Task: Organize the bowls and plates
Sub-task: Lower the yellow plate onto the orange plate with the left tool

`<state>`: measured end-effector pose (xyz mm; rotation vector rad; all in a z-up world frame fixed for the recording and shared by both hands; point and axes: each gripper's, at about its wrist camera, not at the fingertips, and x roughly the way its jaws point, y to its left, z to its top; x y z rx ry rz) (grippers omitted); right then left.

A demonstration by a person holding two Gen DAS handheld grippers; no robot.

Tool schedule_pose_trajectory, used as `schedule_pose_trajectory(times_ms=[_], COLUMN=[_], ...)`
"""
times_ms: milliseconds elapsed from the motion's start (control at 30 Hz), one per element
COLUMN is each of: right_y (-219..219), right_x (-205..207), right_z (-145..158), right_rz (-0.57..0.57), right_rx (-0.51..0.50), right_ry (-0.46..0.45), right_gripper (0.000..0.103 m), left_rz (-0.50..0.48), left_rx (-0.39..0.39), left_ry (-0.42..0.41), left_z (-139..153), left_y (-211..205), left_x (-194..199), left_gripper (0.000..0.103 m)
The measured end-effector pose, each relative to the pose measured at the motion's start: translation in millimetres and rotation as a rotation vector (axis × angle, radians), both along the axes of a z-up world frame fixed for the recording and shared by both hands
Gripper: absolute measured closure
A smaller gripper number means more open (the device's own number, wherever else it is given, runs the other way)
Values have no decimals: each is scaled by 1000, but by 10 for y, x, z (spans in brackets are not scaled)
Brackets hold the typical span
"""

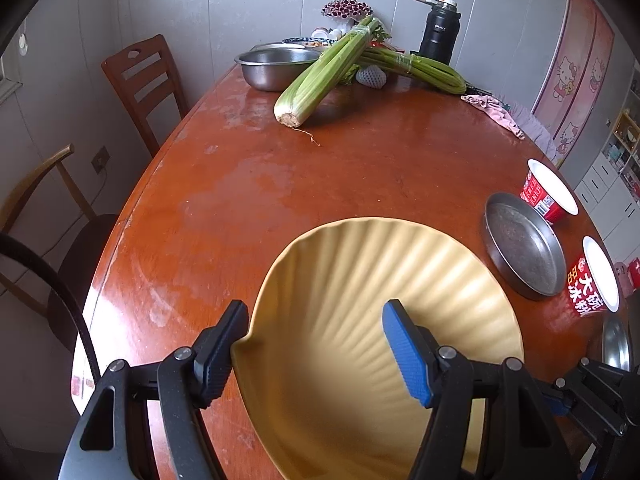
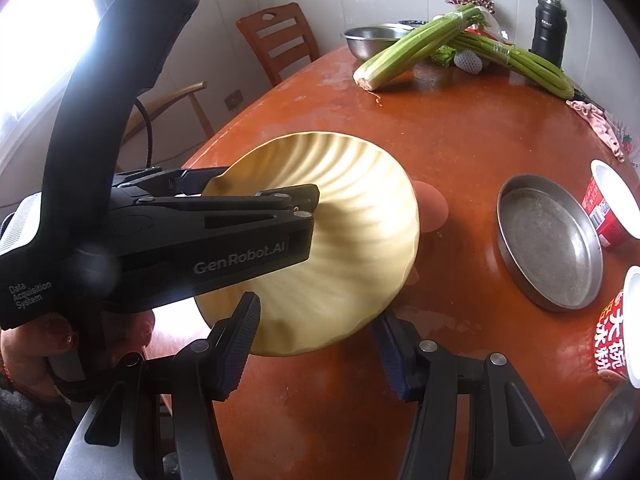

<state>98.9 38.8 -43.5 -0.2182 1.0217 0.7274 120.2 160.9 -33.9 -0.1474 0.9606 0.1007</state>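
Jaws of the left gripper (image 1: 316, 344) are clamped on the rim of one yellow ribbed plate (image 1: 384, 280), held tilted above the table (image 1: 360, 160) at lower centre. Right gripper (image 2: 316, 344) jaws pinch the plate's lower edge. Rightward lie one round steel pan (image 1: 524, 244) and two red cups (image 1: 548, 192); two celery bunches (image 1: 320, 76) and one steel bowl (image 1: 272, 66) sit at top.

Daylight was admitted from a window (image 2: 36, 40) at upper left of the right wrist view, where it was blown out. Soft glare was noted on the table (image 1: 360, 160) along its left edge. Strong barrel distortion and dark vignetting were recorded at all corners. Focus was adequate throughout.
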Motion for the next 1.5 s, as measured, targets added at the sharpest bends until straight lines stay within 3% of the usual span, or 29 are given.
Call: schedule_pose_trajectory(times_ms=[900,1333,1500], right_y=[16,-37,-21], right_x=[152,94,58], right_z=[-16,24,15], right_rz=[-4,14,31], right_rx=[40,59,55], right_ry=[55,60,61], right_gripper=[44,44,43], left_rz=[-25,31,56], left_rx=[67,52,46], left_ry=[13,-32,-13], left_z=[-130,40,2], left_y=[-14,210,291], left_x=[406,287,161], left_gripper=[34,34,34])
